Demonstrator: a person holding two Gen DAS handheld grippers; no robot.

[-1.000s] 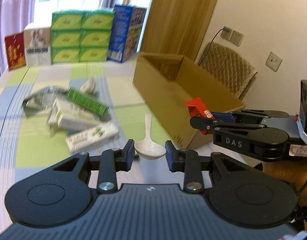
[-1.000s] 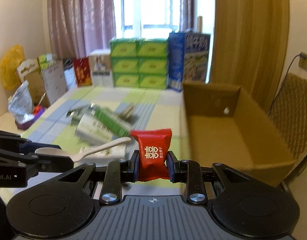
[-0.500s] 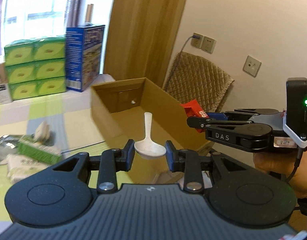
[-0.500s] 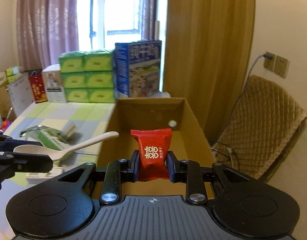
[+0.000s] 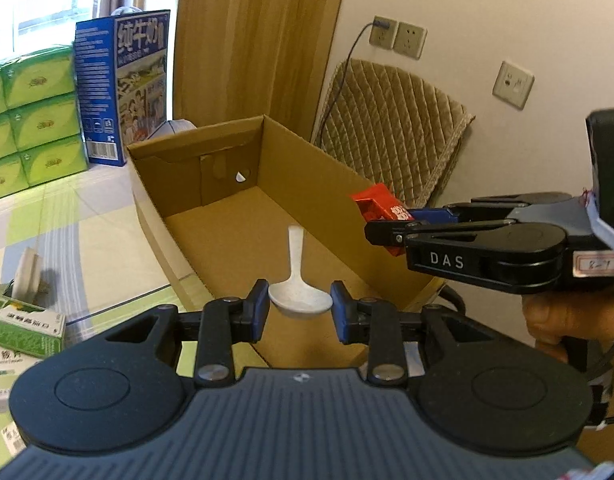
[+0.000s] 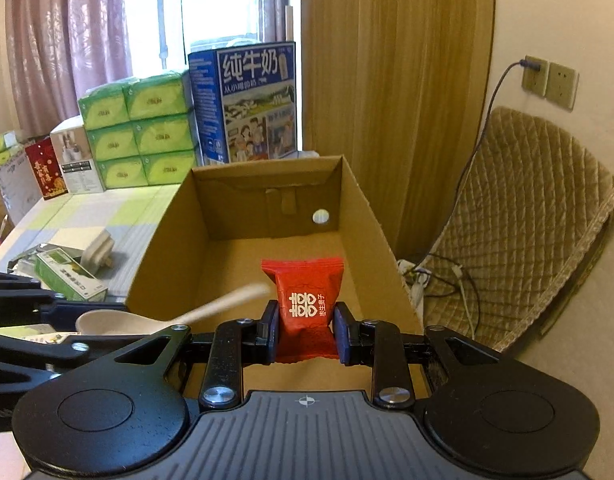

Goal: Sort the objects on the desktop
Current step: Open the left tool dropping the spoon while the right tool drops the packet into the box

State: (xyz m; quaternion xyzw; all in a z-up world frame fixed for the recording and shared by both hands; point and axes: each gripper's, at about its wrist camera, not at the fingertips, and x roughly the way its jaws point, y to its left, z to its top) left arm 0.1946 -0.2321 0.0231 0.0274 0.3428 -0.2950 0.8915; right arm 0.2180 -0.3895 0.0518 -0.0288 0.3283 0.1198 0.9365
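Note:
My left gripper [image 5: 300, 308] is shut on the bowl of a white spoon [image 5: 297, 276], its handle pointing forward over the open cardboard box [image 5: 243, 236]. My right gripper [image 6: 305, 330] is shut on a red candy packet [image 6: 305, 296] and hangs above the near end of the same box [image 6: 363, 216]. In the left wrist view the right gripper [image 5: 381, 224] enters from the right with the red packet [image 5: 377, 204] over the box's right wall. The spoon [image 6: 167, 318] also shows at the lower left of the right wrist view. The box's floor looks bare.
Green medicine boxes [image 6: 69, 274] and a white plug [image 6: 99, 250] lie on the checked table left of the box. Stacked green tissue packs [image 6: 139, 128] and a blue milk carton [image 6: 253, 104] stand at the back. A quilted chair [image 6: 519, 208] and wall sockets [image 6: 549, 82] are right.
Both grippers have swung right from the table clutter to above the cardboard box, each still holding its object. The box now fills the middle of both views.

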